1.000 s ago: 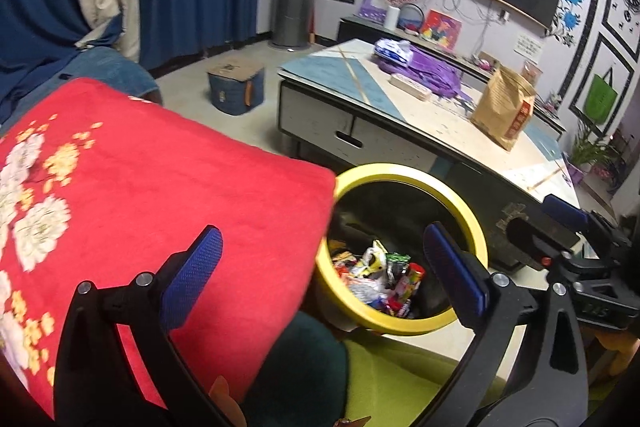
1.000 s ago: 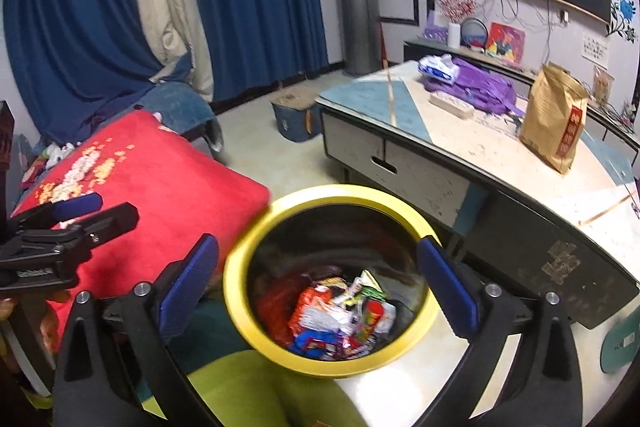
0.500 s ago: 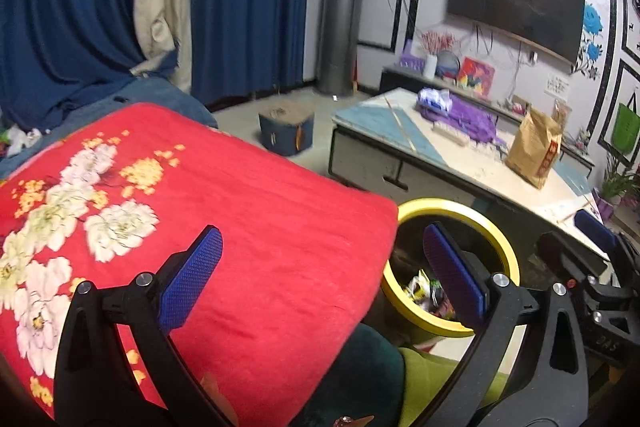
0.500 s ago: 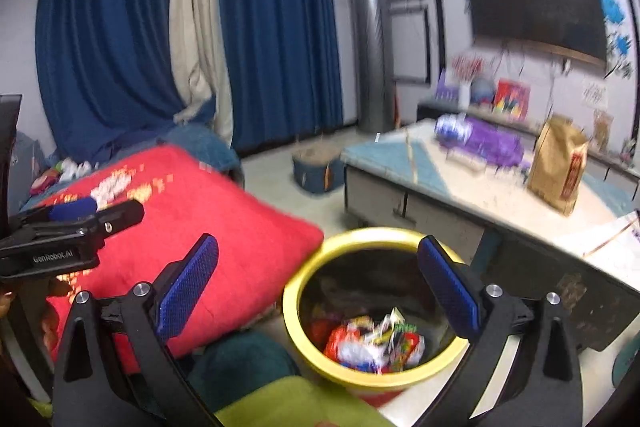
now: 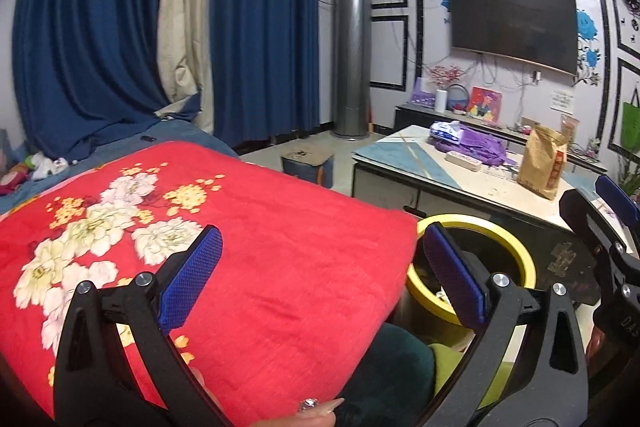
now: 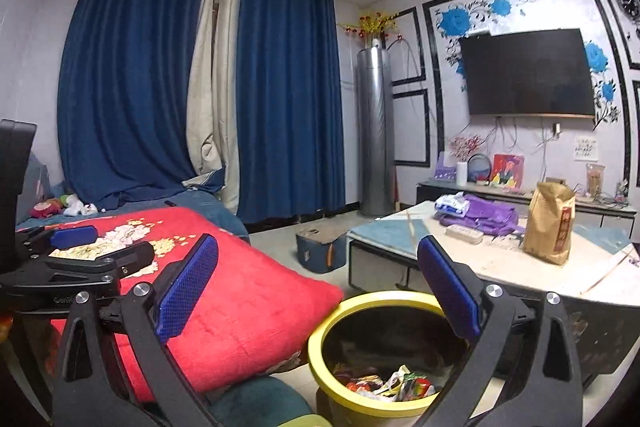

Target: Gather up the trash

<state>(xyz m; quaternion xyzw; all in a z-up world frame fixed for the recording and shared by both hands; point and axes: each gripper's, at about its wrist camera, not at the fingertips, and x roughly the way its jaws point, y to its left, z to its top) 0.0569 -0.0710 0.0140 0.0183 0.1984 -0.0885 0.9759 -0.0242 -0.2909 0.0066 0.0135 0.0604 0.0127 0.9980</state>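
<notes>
A red quilt [image 6: 248, 291] is spread left of the low table [image 6: 512, 275], on which a brown bag [image 6: 550, 227] is stood. Between them, a yellow bin [image 6: 384, 403] is seen on the floor, with wrappers [image 6: 392, 385] heaped inside. The left gripper [image 5: 320, 271] and right gripper [image 6: 316, 279] are held wide apart, nothing grasped.

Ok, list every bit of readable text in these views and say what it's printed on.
"GenR", the rest hidden: on the side of the left gripper.
"DAS", or something like it: on the body of the right gripper.
Red label on the brown paper bag: too blurred to read.
White notice: too small to read.
Wrappers in the yellow bin: too blurred to read.
</notes>
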